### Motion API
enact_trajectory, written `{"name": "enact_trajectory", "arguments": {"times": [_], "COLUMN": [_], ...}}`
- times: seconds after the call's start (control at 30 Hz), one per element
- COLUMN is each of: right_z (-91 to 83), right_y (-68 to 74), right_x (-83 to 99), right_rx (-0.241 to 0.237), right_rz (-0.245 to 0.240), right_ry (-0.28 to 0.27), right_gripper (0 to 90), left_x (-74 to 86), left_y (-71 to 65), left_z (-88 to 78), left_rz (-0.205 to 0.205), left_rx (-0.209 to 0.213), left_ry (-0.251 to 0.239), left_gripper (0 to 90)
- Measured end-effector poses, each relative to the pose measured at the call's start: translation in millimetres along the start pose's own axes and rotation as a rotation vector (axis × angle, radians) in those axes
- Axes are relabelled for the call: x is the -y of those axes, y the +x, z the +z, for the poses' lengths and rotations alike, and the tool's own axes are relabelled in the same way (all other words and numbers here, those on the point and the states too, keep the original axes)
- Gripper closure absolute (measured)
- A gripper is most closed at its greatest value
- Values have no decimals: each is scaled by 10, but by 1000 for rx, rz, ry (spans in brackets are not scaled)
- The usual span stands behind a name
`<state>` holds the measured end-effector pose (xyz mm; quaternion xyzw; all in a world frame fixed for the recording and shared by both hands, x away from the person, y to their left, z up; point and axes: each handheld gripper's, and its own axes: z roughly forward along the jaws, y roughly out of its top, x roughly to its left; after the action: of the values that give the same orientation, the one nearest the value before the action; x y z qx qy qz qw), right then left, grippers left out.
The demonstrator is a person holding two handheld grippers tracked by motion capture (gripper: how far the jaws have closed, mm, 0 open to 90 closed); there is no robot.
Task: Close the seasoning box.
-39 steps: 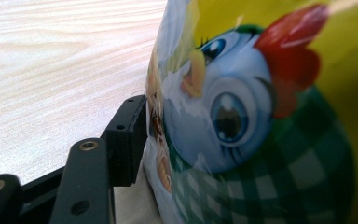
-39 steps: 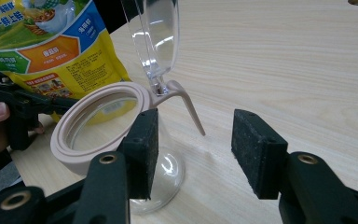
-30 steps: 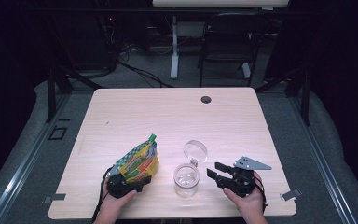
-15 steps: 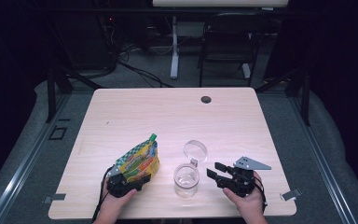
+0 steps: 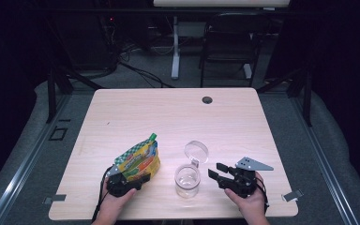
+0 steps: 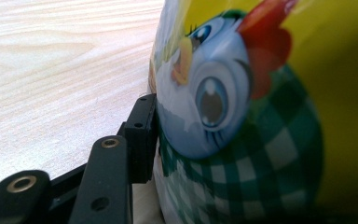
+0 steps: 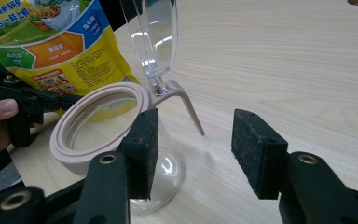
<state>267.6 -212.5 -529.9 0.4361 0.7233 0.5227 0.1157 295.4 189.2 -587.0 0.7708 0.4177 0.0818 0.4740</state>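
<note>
A yellow and green snack bag lies at the table's front left. My left gripper holds its near end; the jaws have just been closing with the bag between them. In the left gripper view the left pad presses against the bag, and the other pad is hidden behind it. A clear jar with a pink rim stands at the front centre, its hinged clear lid flipped up. My right gripper rests open just right of the jar, with nothing between its pads.
The wooden table has a dark cable hole near its far edge. Behind the table stand a chair and desk legs in a dark room. The person's hands hold both grippers at the front edge.
The left gripper's jaws have narrowed around the near end of the snack bag. Neither hand, the jar nor the bag has shifted.
</note>
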Motion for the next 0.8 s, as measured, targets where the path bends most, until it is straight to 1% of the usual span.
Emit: {"name": "enact_trajectory", "arguments": {"times": [0.13,0.23,0.37,0.47,0.6,0.67,0.77,0.8], "right_z": [-2,1,-4,-2,-3,-7,-12,-16], "right_y": [0,1,0,0,2,2,5,4], "right_x": [-1,0,-1,-1,-1,-3,-6,-8], "right_rx": [0,-2,-3,-3,-3,-2,-1,1], "right_rz": [-2,3,-1,0,2,-1,-4,-8], "right_ry": [0,-6,-3,-5,-8,-6,-10,-9], "right_gripper": [511,512,512,512,511,511,512,512], "left_x": [-10,-14,-32,-53,-74,-92,-105,-116], "left_y": [-2,-8,-12,-20,-31,-43,-59,-62], "left_z": [-9,-9,-28,-51,-71,-89,-97,-109], "left_rz": [11,7,15,32,53,71,87,99], "left_rx": [-3,-2,-1,-11,-19,-22,-32,-37], "left_ry": [15,10,2,6,-3,7,1,10], "left_gripper": [553,554,555,555,556,556,556,556]}}
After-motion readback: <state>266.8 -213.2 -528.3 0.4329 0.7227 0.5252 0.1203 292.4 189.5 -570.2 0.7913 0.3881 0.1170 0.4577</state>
